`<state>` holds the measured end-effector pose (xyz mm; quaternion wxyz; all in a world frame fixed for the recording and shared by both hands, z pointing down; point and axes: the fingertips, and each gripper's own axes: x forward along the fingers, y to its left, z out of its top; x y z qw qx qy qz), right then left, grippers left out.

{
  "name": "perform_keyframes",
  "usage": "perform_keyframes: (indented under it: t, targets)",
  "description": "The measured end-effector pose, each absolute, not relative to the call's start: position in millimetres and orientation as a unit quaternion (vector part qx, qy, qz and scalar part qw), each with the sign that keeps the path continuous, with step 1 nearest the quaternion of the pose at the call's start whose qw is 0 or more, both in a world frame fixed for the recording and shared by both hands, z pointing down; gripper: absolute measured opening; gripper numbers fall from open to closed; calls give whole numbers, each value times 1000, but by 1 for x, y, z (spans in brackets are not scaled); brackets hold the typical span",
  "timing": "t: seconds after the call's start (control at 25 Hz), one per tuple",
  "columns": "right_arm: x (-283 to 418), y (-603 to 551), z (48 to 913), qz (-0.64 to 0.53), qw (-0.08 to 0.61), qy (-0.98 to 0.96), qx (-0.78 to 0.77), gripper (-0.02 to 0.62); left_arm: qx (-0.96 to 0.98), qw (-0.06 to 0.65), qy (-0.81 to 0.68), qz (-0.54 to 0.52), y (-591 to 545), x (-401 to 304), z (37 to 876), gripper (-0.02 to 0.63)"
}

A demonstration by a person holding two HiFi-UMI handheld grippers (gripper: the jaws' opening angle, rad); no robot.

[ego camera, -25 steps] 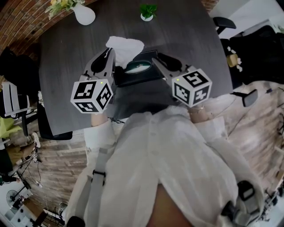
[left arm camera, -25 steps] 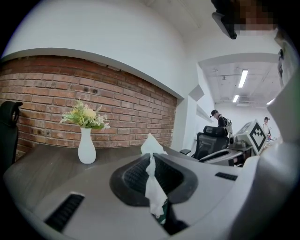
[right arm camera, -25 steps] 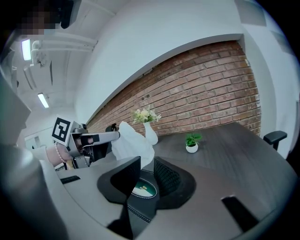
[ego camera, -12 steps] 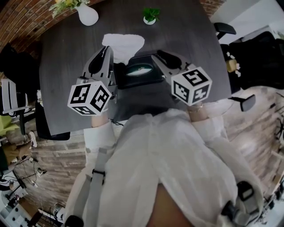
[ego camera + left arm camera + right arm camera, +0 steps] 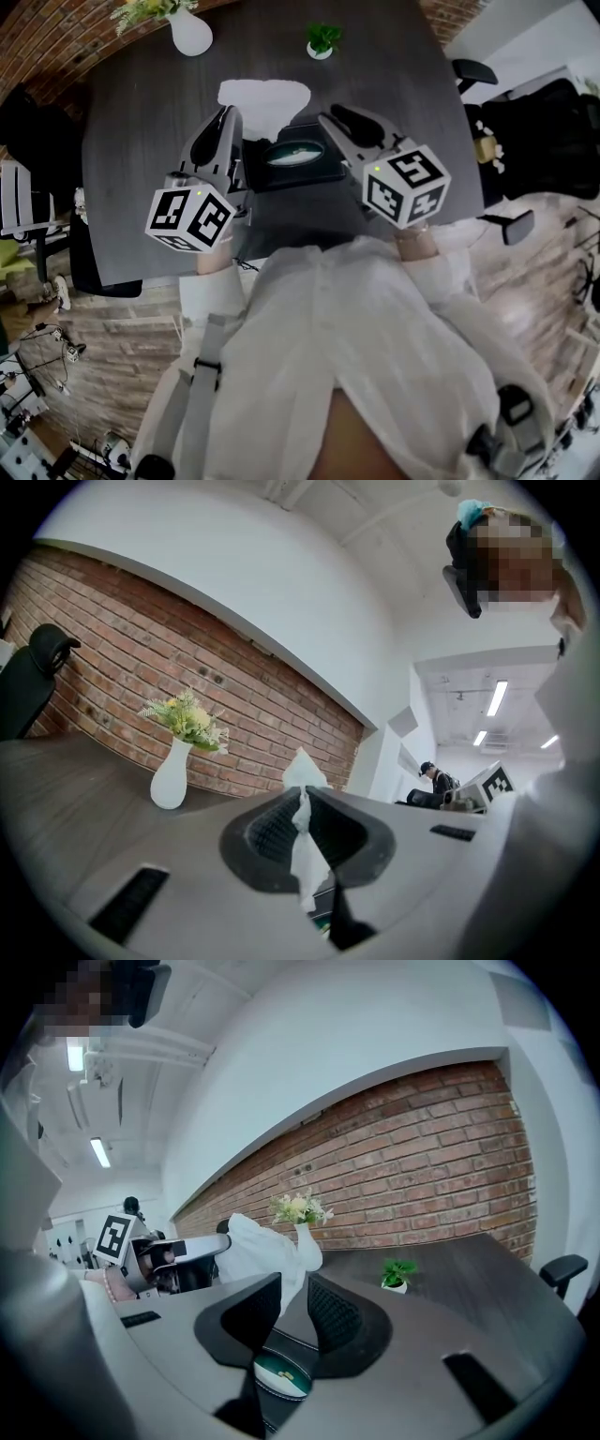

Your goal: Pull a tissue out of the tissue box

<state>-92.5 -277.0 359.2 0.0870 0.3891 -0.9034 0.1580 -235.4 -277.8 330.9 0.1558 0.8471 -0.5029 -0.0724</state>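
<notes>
left gripper [image 5: 223, 120]: pinched shut on tissue [image 5: 263, 97]
right gripper [image 5: 334, 116]: jaws apart, empty, above tissue box [image 5: 298, 156]
tissue: aloft in my left, beside the box, over counter [image 5: 131, 122]
progress: looks pulled free; basically done

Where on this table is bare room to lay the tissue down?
Bare table: left of the left hand-held gripper, before the vase, and right of the right hand-held gripper, before the small plant. The middle is crowded: tissue box and held tissue.
</notes>
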Motion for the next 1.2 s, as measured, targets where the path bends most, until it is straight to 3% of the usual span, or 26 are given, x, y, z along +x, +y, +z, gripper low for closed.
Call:
perform_keyframes:
  t: [0.44, 1.2]
  targets:
    - [-109, -266, 352, 151, 87, -917, 360, 87, 846, 199, -480, -125, -266, -235, 339, 17]
    - [-111, -258, 368, 174, 77, -913, 361, 32, 844, 237, -470, -101, -250, -222, 373, 17]
